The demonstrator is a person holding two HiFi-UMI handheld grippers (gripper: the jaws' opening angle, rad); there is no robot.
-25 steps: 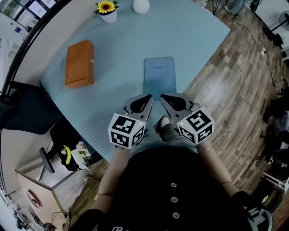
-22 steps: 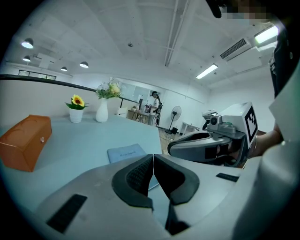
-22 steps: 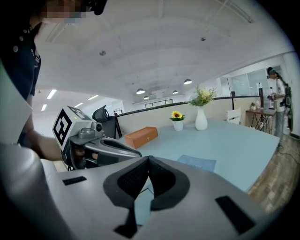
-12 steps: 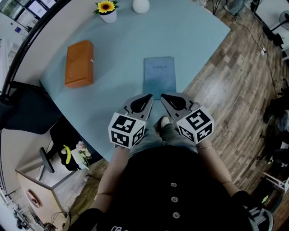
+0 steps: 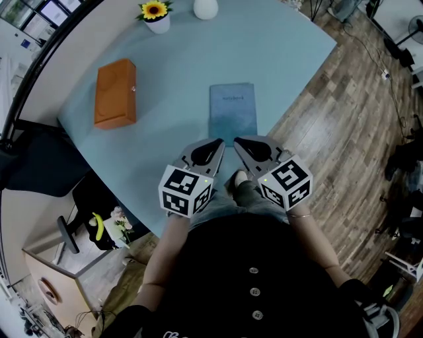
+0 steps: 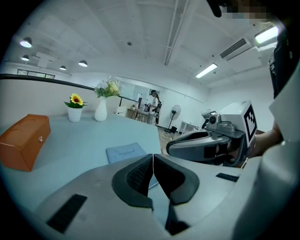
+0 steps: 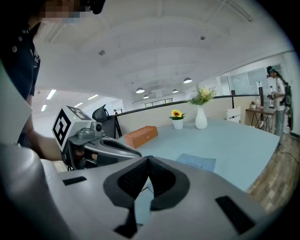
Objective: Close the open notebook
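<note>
L claw point(image 5: 218, 142) & R claw point(image 5: 238, 141): both w/ jaws together, nothing between them, side by side over the near edge of the worktop point(image 5: 178, 59). The notebook point(image 5: 233, 111) lies shut & flat just beyond the tips. Orange box point(image 5: 115, 92) to the left; sunflower pot point(image 5: 156, 16) & white vase point(image 5: 206, 8) at far edge.

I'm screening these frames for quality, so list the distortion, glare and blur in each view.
Head view: wide-angle bend curves the table edge; light even, notebook sharp, no glare. Left gripper view: strong fisheye, dark corners, ceiling light blown out, near jaws soft, mosaic patch top right. Right gripper view: same fisheye and dark corners, mosaic patch top left, orange box fairly sharp.
</note>
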